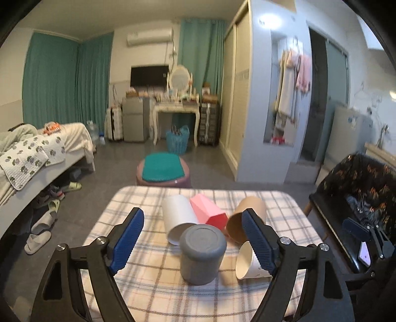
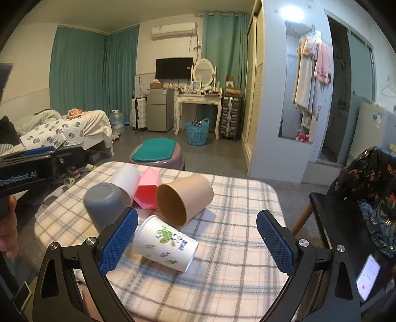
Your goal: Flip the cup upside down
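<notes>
On the checked-cloth table (image 1: 138, 292), a grey plastic cup (image 1: 202, 250) already stands upside down; four other cups lie sideways, perhaps awaiting flipping. Left gripper (image 1: 195, 244) and right gripper (image 2: 198, 240) both hover, jaws open and empty.

Both views are dim and indoor, lit mostly from a ceiling lamp (image 1: 269, 19) high on the right, which blows out to a white glare spot on the glossy wardrobe panel. The teal curtains (image 2: 76, 67) are drawn, passing no clear daylight. On the checked desk (image 2: 235, 247) shadows are soft and short — darkest under the grey cup (image 1: 201, 252) and the flowered paper cup (image 2: 165, 244). Fisheye distortion bends walls and ceiling lines, with black vignetting in every corner. The left wrist view looks slightly softer — the hanging clothes (image 1: 294, 74) smear.
</notes>
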`<state>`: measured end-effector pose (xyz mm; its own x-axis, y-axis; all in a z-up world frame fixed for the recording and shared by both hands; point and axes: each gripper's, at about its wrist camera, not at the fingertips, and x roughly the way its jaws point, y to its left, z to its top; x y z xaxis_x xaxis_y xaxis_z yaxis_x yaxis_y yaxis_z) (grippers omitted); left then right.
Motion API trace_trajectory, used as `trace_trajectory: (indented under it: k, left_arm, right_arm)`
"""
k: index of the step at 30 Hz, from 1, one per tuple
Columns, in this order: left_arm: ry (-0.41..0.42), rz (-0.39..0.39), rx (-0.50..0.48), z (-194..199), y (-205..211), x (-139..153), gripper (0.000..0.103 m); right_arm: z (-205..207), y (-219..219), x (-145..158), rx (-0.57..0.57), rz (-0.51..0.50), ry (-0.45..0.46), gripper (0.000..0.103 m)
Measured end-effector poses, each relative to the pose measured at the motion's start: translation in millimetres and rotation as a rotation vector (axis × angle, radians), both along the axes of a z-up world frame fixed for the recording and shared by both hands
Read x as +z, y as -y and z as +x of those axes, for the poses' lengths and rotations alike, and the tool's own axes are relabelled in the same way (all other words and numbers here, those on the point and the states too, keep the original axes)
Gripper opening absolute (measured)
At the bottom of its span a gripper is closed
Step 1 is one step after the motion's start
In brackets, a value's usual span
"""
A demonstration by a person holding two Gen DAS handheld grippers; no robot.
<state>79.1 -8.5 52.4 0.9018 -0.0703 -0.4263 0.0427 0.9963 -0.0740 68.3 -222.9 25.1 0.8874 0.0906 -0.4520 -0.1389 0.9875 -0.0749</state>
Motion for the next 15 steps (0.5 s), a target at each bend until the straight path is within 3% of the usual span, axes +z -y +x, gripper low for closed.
trace_trajectory:
  k: [6, 15]
  left_arm:
    - [0.057, -0.027, 0.007, -36, -22, -14, 0.086]
    - [0.067, -0.053, -0.003, -63, -38, -48, 0.089]
  right_arm:
    - [-33, -20, 3, 0.004, -0.016, 0.045, 0.097]
    - [-66, -46, -16, 0.055, -0.024, 0.052, 0.097]
